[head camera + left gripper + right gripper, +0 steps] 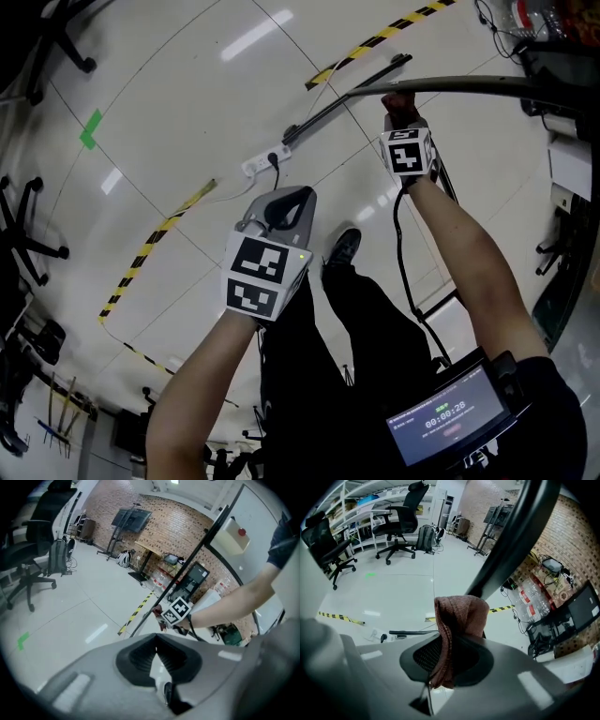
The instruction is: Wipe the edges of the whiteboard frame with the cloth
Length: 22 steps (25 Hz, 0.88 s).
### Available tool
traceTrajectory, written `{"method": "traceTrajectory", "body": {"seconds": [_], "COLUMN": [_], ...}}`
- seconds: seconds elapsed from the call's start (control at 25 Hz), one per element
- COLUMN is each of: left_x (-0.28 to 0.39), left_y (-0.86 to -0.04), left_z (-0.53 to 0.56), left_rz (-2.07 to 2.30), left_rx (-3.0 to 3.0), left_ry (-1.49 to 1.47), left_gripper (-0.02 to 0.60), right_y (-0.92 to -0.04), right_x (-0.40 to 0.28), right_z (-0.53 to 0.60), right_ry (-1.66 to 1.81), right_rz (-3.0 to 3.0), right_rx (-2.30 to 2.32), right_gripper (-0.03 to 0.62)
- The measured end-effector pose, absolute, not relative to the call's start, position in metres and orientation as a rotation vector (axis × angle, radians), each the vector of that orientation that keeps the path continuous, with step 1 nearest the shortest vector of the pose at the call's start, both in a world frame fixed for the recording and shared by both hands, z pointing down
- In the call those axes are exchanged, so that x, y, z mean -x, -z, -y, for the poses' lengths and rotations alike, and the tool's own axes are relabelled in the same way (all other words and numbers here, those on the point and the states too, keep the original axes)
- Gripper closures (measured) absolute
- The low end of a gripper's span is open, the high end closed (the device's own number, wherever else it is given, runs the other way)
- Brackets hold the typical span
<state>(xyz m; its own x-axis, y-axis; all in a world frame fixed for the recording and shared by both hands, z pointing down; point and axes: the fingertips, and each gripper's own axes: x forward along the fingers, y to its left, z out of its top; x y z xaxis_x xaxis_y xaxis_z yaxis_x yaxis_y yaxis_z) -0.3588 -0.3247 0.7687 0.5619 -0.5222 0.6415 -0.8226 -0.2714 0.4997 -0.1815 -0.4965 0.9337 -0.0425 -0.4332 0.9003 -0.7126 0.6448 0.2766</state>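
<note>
A reddish-brown cloth (461,613) is folded over and pinched in my right gripper (440,641), which is shut on it. The cloth presses against the dark whiteboard frame (520,531), which runs up and to the right in the right gripper view. In the head view the right gripper (401,112) holds the cloth (400,99) up at the curved dark frame edge (469,84). My left gripper (289,199) hangs lower at the middle, away from the frame; its jaws (156,641) are shut with nothing between them. It looks toward the right gripper's marker cube (178,611) and the frame (206,541).
Below lie a white power strip (262,164), yellow-black floor tape (155,242) and the stand's dark foot bar (342,98). Office chairs (23,239) stand at the left. The person's shoe (342,248) and a screen device (450,417) are underneath. A cable (401,244) hangs from the right gripper.
</note>
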Motion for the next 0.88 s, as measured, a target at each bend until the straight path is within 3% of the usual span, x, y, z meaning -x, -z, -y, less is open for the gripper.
{"method": "traceTrajectory", "body": {"seconds": [0.4, 0.68, 0.84, 0.88], "left_x": [0.374, 0.358, 0.352, 0.351], "left_y": [-0.782, -0.769, -0.759, -0.758], "left_z": [0.313, 0.329, 0.339, 0.341], "left_rz": [1.128, 1.126, 1.089, 1.056], "left_rx": [-1.900, -1.963, -1.954, -1.954], "left_ry": [-0.455, -0.439, -0.336, -0.303], "left_gripper": [0.578, 0.577, 0.575, 0.543], "right_y": [-0.950, -0.909, -0.852, -0.830], "right_x": [0.209, 0.247, 0.274, 0.283], "right_z": [0.482, 0.447, 0.417, 0.409], "right_ry": [-0.258, -0.287, -0.589, -0.731], "right_rz": [1.695, 1.978, 2.298, 2.379], "right_rx": [-0.842, -0.703, -0.562, -0.495], "right_gripper": [0.537, 0.537, 0.537, 0.536]}}
